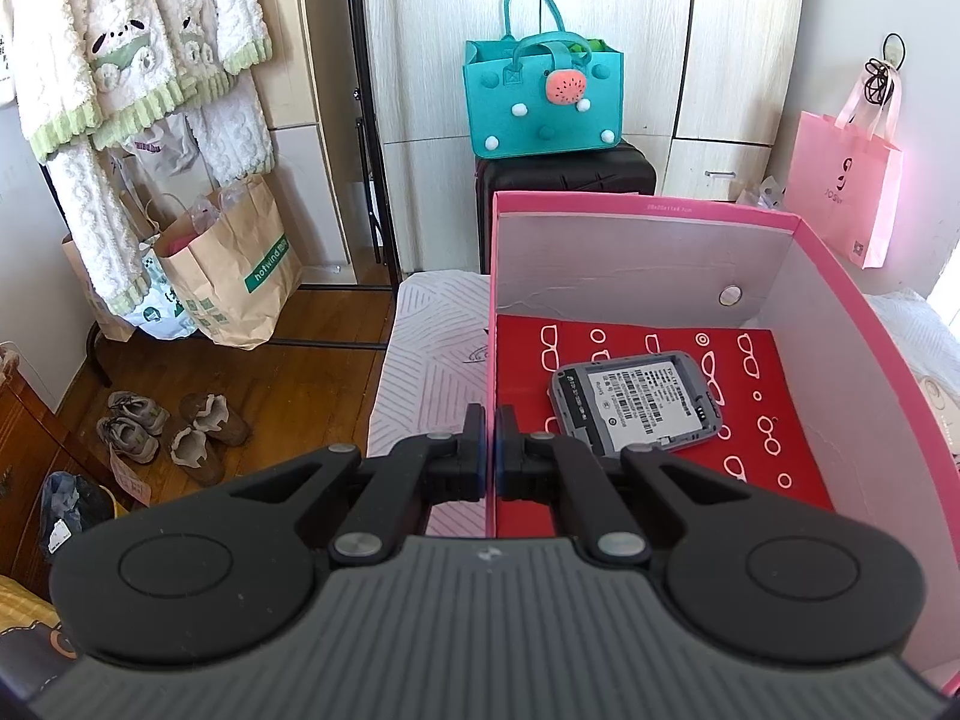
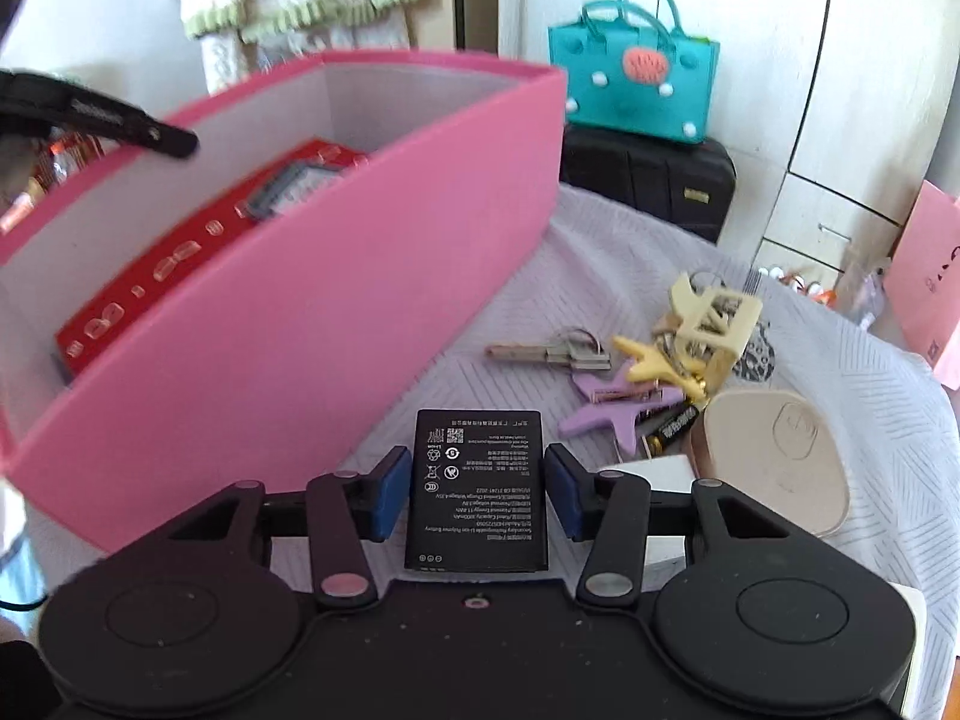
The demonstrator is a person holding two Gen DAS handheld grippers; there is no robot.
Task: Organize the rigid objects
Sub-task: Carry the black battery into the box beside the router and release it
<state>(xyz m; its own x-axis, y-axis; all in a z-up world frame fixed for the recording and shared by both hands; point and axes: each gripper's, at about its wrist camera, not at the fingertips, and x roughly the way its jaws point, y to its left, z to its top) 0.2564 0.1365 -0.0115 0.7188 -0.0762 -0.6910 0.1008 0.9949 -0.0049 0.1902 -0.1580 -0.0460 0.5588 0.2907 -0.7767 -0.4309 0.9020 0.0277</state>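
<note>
My right gripper (image 2: 478, 489) points down at a black rectangular battery (image 2: 477, 492) lying flat on the pale quilted cover (image 2: 600, 276). My blue pads (image 2: 384, 495) stand either side of it, a sliver of cover showing at each edge. Left of it the pink box (image 2: 336, 276) stands tilted, a red patterned case (image 2: 198, 258) inside, my other gripper (image 2: 102, 117) at its rim. To the right lie keys (image 2: 549, 354), a purple star-shaped piece (image 2: 606, 414), an AA cell (image 2: 672, 429) and a beige rounded case (image 2: 777, 456).
</note>
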